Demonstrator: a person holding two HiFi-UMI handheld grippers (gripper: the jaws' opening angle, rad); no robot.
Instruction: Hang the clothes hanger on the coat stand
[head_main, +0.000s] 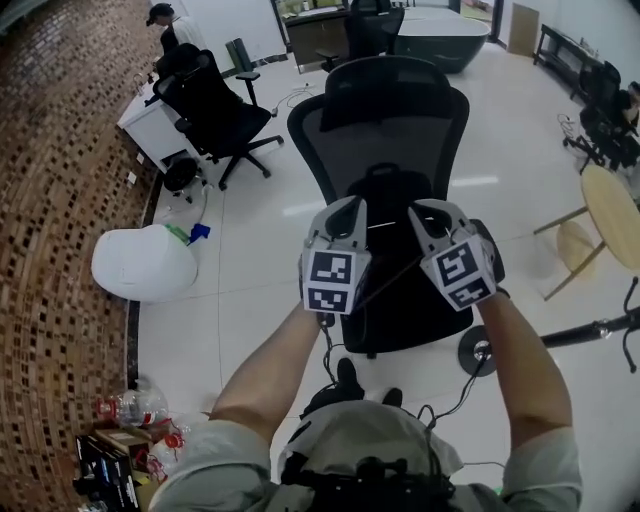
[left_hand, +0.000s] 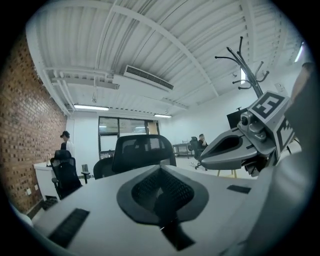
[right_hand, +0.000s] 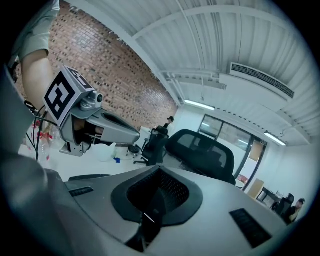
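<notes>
Both pairs of jaws are pressed together. In the left gripper (left_hand: 161, 175) view the pads meet in a closed seam with nothing thick between them, and the right gripper (right_hand: 159, 175) looks the same in its own view. I read both as empty, or at most holding something too thin for me to make out. I can't pick out the hanger with any confidence. In the head view a thin dark line (head_main: 390, 282) runs between the two grippers, from the right one down toward 7 o'clock under the left. I can't tell whether it is a wire of the hanger or just a cable. The grippers sit side by side, near each other, tips toward 12 o'clock and held level above the chair (head_main: 395, 130), whose back fills the space just ahead. That looks to me like a neutral carrying pose, not a reach. The stand (left_hand: 246, 65) shows its hooks at about 1 o'clock in the left gripper view, beyond the other gripper. In the head view its round foot and pole lie at about 4 o'clock of the right gripper, well apart from both. Nothing hangs on the hooks I can see, so I judge the hanging not yet done.
</notes>
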